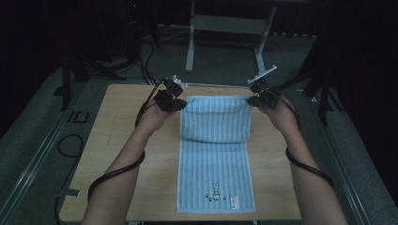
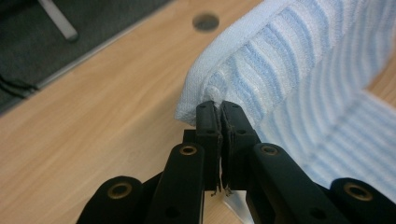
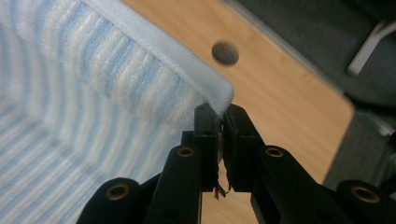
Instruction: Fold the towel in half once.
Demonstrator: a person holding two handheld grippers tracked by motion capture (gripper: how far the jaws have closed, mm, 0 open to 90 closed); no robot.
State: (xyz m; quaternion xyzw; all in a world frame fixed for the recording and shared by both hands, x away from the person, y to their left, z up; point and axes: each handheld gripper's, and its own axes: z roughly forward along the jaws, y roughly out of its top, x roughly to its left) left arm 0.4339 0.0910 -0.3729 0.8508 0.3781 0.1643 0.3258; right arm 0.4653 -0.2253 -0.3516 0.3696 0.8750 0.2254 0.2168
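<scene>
the left gripper (image 1: 179, 104) and right gripper (image 1: 254, 100) each pinch a far corner of the striped blue towel (image 1: 215, 159), lifted and folding over its near half on the table (image 1: 117, 140), its dark label (image 1: 220, 198) unreadable.

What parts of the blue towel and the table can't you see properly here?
- The towel: the small dark print near its near edge, in the high view, is too small to read.
- The table under the lifted far flap, high view: hidden by the towel itself.
- The towel corner between the left gripper jaws, left gripper view: covered by the jaws.
- Same at the right gripper, right gripper view.
- Table's near edge, high view: cut off by the forearms and the frame.
</scene>
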